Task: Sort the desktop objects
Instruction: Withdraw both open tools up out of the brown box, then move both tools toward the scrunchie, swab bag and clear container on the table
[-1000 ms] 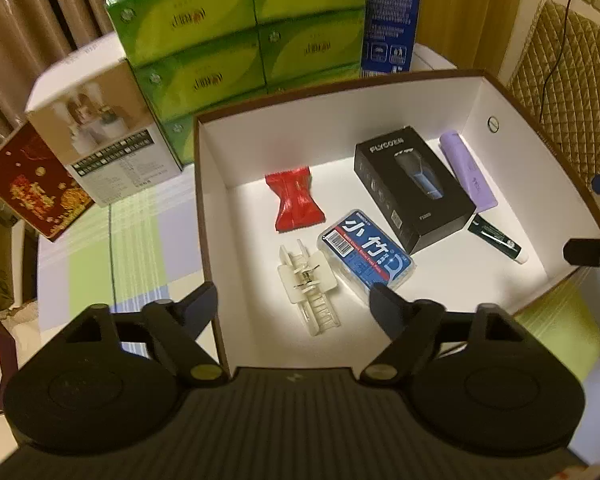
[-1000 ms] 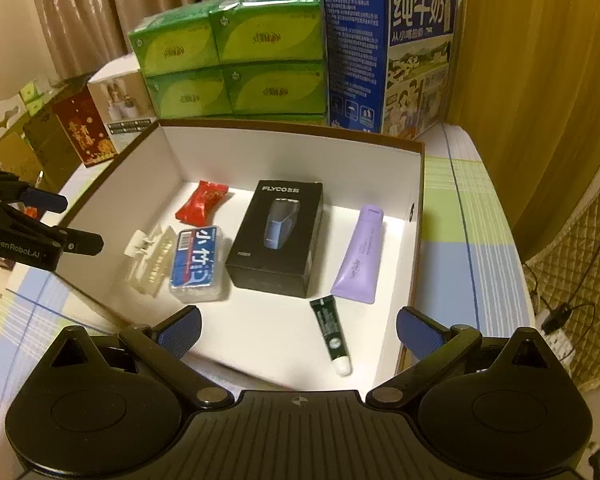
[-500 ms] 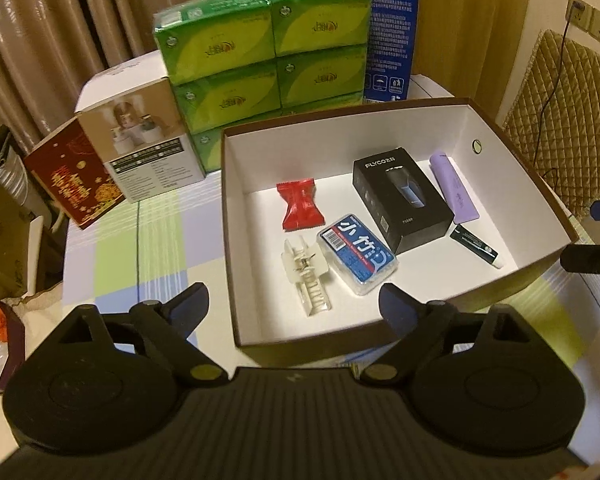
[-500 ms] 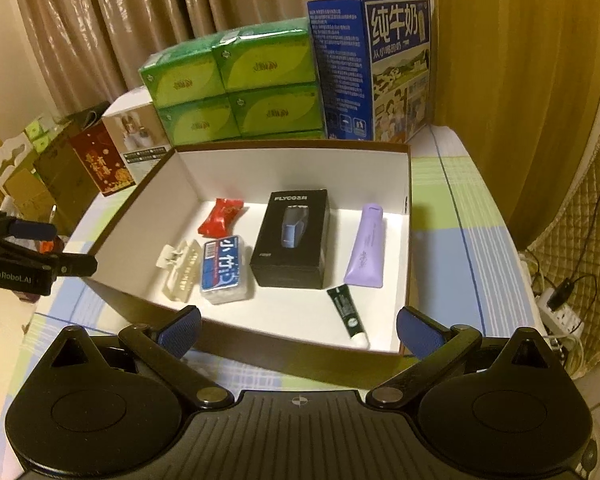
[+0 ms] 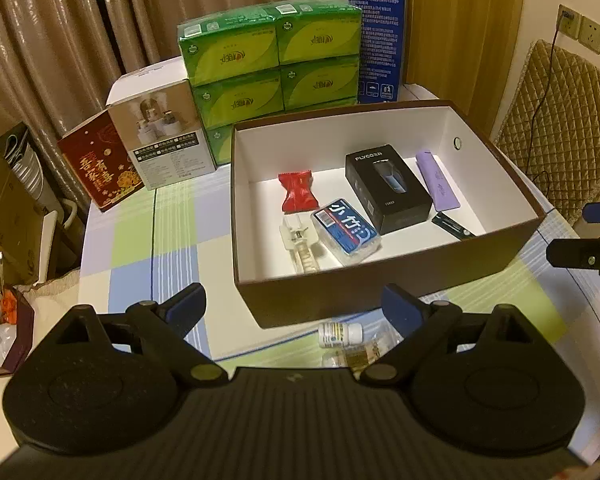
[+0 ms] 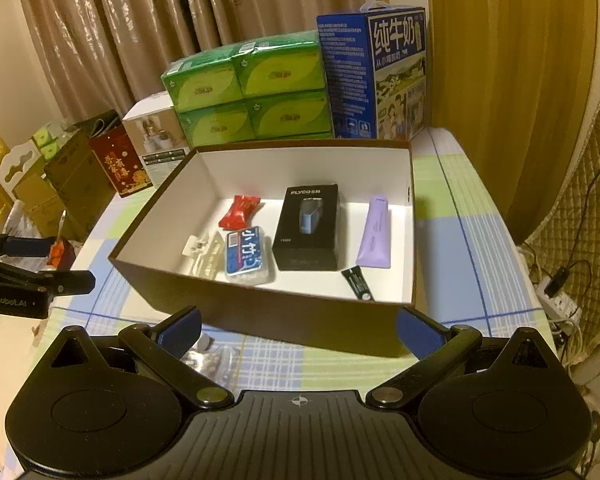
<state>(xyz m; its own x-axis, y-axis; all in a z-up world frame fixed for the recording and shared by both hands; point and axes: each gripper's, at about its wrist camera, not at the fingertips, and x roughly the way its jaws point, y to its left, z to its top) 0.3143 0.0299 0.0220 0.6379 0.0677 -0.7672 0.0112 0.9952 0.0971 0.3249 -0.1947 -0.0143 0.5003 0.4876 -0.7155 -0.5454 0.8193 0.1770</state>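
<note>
- Brown box (image 5: 380,296), white inside, open top, sits on a checked tablecloth (image 5: 140,240).
- In the box: black shaver carton (image 5: 388,188) at centre, lying flat.
- Purple tube (image 5: 438,182) just right of the carton, flat, near the right wall.
- Small dark green tube (image 5: 452,227) at the purple tube's near end; its lower end is hidden by the box rim in the left view.
- Red packet (image 5: 298,192) left of the carton, towards the back.
- Blue-labelled clear pack (image 5: 346,232) in front of the red packet, just beside the carton's near corner.
- Clear plastic clip item (image 5: 300,246) left of the blue pack, touching or nearly so; can't tell which.
- Outside, in front of the box: small white bottle (image 5: 340,334) on its side on the cloth, a clear wrapped item (image 5: 360,354) right below it.
- Left gripper (image 5: 294,308) has just been opening, jaws wide, nothing between the pads; it hangs over the cloth in front of the box.
- Right gripper (image 6: 298,326) jaws wide apart, empty, also in front of the box.
- Behind the box: green tissue packs (image 5: 272,64) stacked, blue milk carton (image 6: 374,76) to their right, white picture box (image 5: 164,136) and red box (image 5: 98,168) to the left.
- Curtains (image 5: 80,20) at the back.
</note>
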